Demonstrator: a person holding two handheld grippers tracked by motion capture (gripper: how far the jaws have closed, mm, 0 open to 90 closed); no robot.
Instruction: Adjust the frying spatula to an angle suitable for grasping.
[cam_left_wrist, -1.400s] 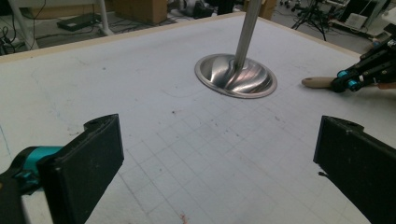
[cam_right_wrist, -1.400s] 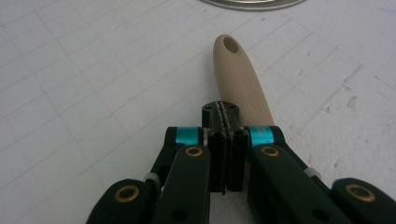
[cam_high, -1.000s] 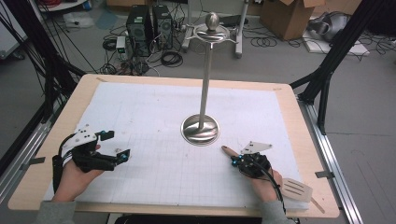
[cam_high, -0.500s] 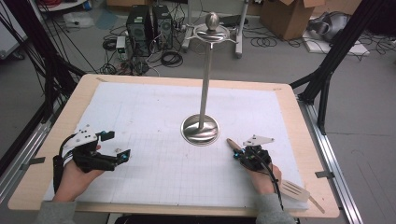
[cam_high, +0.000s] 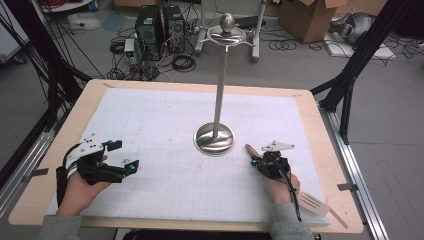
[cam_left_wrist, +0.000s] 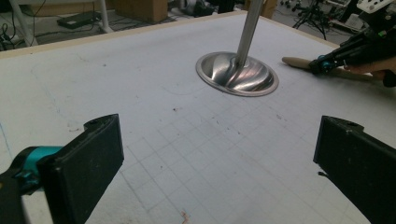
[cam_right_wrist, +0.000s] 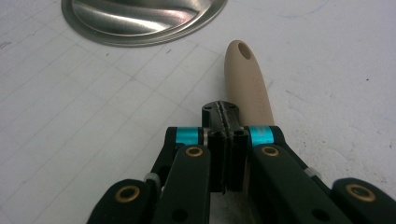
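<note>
A steel utensil stand rises from the middle of the white mat, and its round base lies just ahead of my right gripper. That gripper is shut, its pads meeting, and it sits low over the handle of a wooden slotted spatula. The handle runs under its right jaw; I cannot tell whether it is pinched. The handle tip points at the stand base. My left gripper stands open near the mat's left edge, with nothing between its jaws.
The stand has hooks at its top. In the left gripper view the right gripper and the spatula handle lie to the right of the base. Cables, computer towers and boxes lie on the floor beyond the table.
My right hand has shifted slightly away from the table's front edge, and the spatula has moved with it, its handle tip now nearer the stand base. The left gripper has stayed still.
</note>
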